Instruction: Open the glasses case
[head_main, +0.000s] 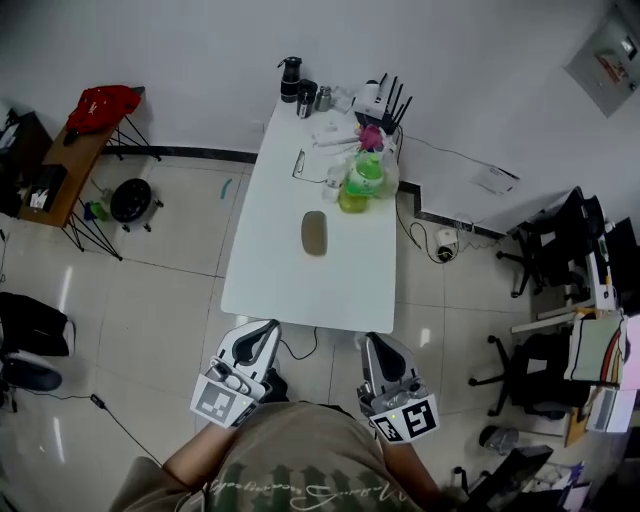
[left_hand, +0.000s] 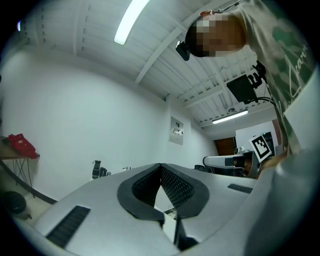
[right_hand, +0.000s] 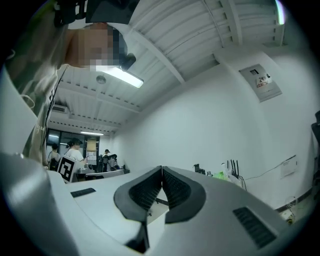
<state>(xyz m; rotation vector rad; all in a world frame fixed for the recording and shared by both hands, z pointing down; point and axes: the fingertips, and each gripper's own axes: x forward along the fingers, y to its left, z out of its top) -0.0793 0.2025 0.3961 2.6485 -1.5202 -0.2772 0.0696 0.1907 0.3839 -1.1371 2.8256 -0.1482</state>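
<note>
The glasses case (head_main: 314, 233) is a brownish oval lying closed in the middle of the white table (head_main: 270, 290), seen in the head view. Both grippers are held close to the person's body, short of the table's near edge and apart from the case. The left gripper (head_main: 267, 328) points toward the table's near left corner, the right gripper (head_main: 373, 342) toward its near right corner. In the left gripper view the left gripper (left_hand: 161, 168) has its jaws shut on nothing. The right gripper (right_hand: 162, 170) is likewise shut and empty in its own view.
At the table's far end stand a green bottle (head_main: 364, 176), a black flask (head_main: 290, 78), cups and a router (head_main: 384, 99). A side table with a red bag (head_main: 101, 104) stands at the left. Office chairs (head_main: 545, 250) and cables lie at the right.
</note>
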